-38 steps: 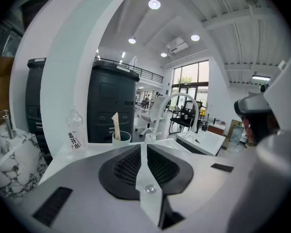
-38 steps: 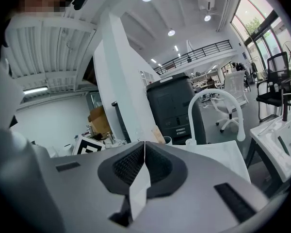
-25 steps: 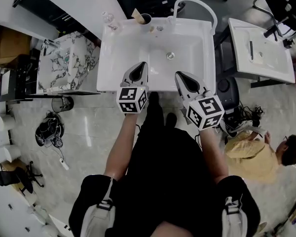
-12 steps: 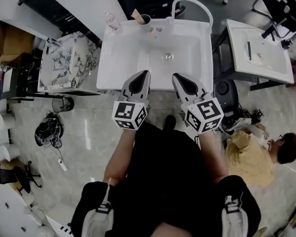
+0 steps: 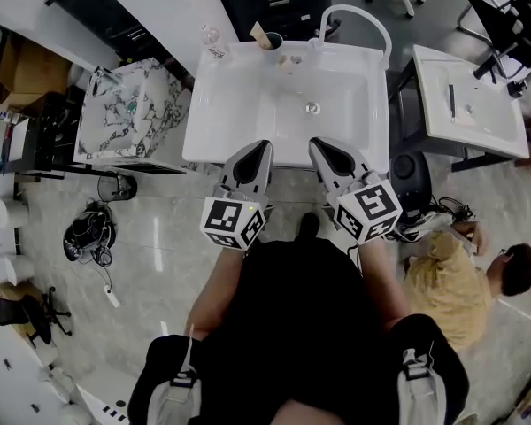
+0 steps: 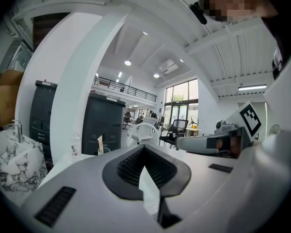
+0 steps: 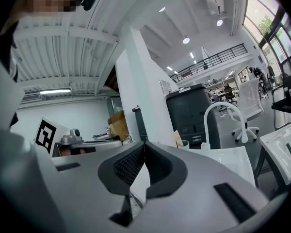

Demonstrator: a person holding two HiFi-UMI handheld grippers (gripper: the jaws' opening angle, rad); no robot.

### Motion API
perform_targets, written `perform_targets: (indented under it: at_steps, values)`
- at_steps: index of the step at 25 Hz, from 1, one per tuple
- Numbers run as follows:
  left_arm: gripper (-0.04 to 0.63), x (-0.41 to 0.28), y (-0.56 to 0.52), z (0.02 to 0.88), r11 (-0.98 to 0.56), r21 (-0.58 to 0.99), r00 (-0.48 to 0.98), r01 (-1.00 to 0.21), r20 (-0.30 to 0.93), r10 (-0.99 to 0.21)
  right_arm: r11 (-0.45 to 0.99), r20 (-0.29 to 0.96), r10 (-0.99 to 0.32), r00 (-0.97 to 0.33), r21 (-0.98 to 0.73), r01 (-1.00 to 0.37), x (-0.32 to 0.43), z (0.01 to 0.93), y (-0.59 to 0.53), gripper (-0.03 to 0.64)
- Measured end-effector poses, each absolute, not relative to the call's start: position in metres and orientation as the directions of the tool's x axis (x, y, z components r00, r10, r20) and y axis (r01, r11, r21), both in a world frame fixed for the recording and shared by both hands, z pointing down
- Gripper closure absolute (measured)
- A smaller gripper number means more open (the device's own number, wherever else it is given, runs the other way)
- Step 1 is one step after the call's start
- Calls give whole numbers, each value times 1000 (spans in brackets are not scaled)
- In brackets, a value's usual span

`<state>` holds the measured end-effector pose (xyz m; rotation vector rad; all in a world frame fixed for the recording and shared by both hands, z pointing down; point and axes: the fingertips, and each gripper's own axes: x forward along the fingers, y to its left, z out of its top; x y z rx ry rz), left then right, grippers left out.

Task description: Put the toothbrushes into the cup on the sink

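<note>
The white sink [image 5: 234, 104] stands ahead of me in the head view. At its back rim stands a dark cup [image 5: 271, 40] with a beige stick-like thing in it; the cup [image 6: 103, 150] also shows far off in the left gripper view, and the cup [image 7: 184, 143] in the right gripper view. Two small items [image 5: 289, 59] lie on the rim beside it, too small to identify. My left gripper [image 5: 262, 147] and right gripper [image 5: 318, 145] hover side by side at the sink's front edge. Both are shut and hold nothing.
A white arched faucet [image 5: 361, 14] rises at the sink's back right, and a clear bottle [image 5: 211, 35] stands at its back left. A marble-patterned cabinet [image 5: 128, 113] is to the left. Right of the sink are a second sink [image 5: 469, 104] and a seated person [image 5: 465, 282].
Both grippers have drawn back from over the basin toward the sink's front edge. They stay shut and empty.
</note>
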<state>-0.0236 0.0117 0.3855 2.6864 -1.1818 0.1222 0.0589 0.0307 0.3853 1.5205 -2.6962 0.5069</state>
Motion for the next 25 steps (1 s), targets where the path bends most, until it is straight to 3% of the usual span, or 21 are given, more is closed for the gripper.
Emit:
perform_targets:
  at_steps: [25]
  values:
    - [581, -33, 16, 376, -643, 176, 665, -745, 131, -735, 507, 153, -822, -549, -242, -827, 53, 377, 36, 586]
